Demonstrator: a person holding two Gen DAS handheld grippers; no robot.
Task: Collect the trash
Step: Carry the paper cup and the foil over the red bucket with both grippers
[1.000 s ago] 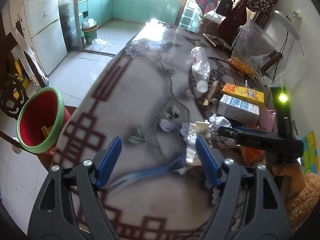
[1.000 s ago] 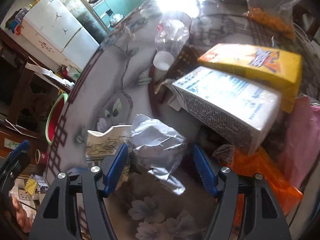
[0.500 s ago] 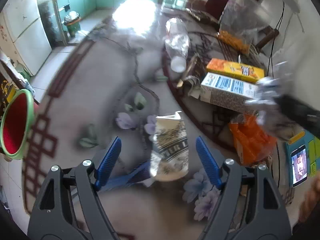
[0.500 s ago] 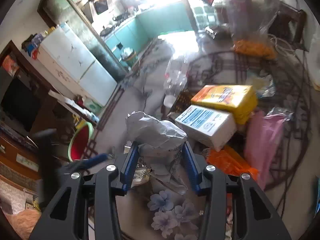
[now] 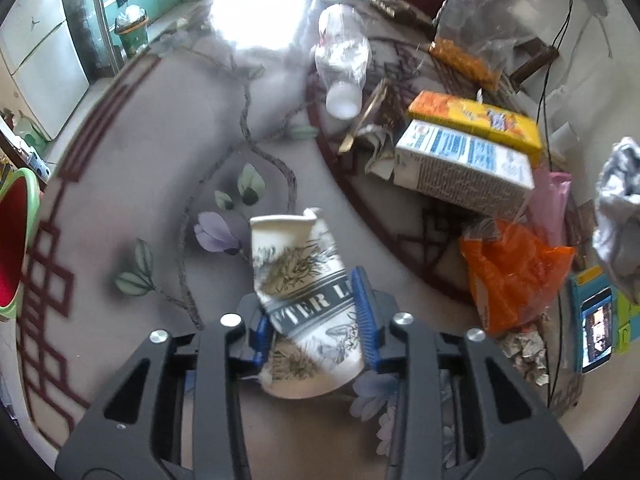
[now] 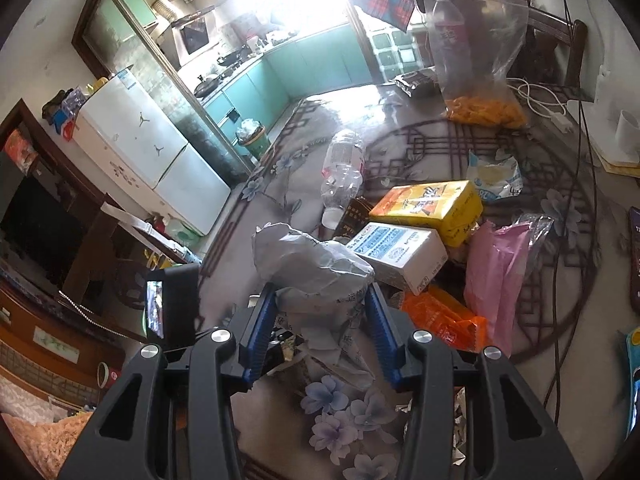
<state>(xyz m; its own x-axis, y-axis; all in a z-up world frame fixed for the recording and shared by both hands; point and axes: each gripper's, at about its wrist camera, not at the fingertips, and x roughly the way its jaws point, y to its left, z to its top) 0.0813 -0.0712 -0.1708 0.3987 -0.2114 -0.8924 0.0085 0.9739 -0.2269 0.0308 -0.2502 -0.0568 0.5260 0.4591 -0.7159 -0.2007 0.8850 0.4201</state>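
Left wrist view shows the left gripper (image 5: 312,316) with its blue fingers (image 5: 363,316) pressed against both sides of a crushed paper cup (image 5: 304,292), white with a printed band of letters. The cup's lower end is cut off behind the gripper body, and its crumpled rim points toward the middle of the surface (image 5: 168,160). Whether the cup is lifted or resting on the flowered cloth is hard to tell. At the far left edge, a red bucket (image 5: 10,240) with a green rim is mostly out of frame. Along the right side of the surface lie a white and blue carton (image 5: 464,164), a yellow carton (image 5: 476,120) just behind it, an orange bag (image 5: 516,276) and a phone (image 5: 596,328). A clear bottle (image 5: 342,68) lies on its side toward the far edge, washed out by glare.

From the right wrist view, the right gripper (image 6: 320,320) holds a crumpled grey wrapper (image 6: 312,264) between its fingers (image 6: 378,328), pinched narrow around it. The wrapper bulges above the fingers and hides part of the surface behind. A pink bag (image 6: 500,264) lies beside the cartons. Left of the fingers a dark block with a small lit screen (image 6: 155,312) blocks the view below. Small scraps near the right edge are too blurred to name.
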